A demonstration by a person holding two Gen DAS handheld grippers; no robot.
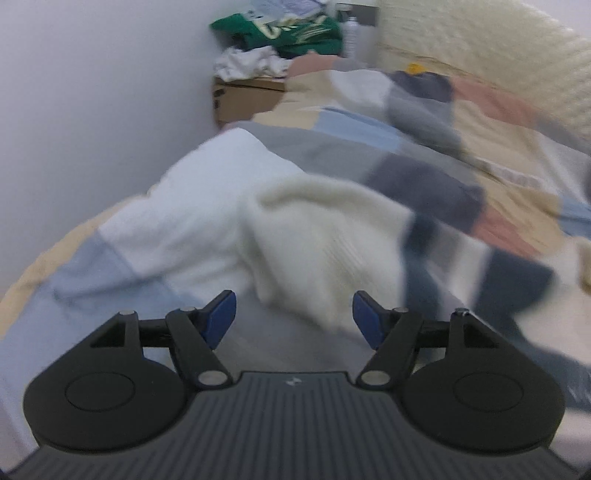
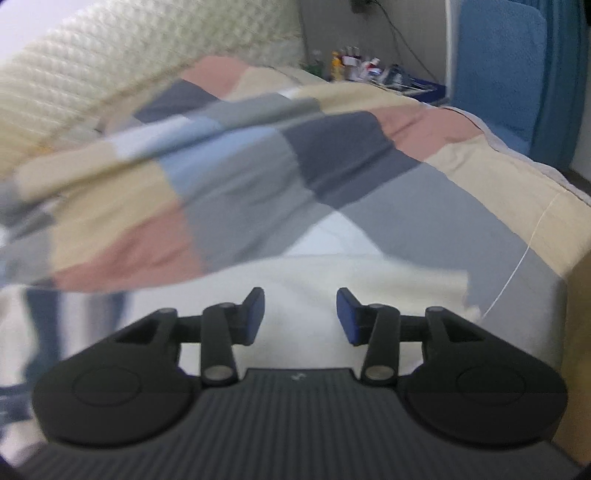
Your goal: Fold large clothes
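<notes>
Both sets of jaws stand wide apart and hold nothing: the left gripper (image 1: pixel 294 317) hovers just short of a crumpled cream-white knitted garment (image 1: pixel 325 236) that lies toward its twelve o'clock on the patchwork bed cover of grey, blue, beige and pink blocks (image 1: pixel 369 147). From the right gripper (image 2: pixel 300 314) the same cream garment (image 2: pixel 332 280) spreads directly under and ahead of the blue-padded fingers (image 2: pixel 347 317), blurred. At the left view's eleven o'clock a brown cardboard box (image 1: pixel 245 99) stands against the wall, with a green printed cloth (image 1: pixel 295 33) heaped above it.
</notes>
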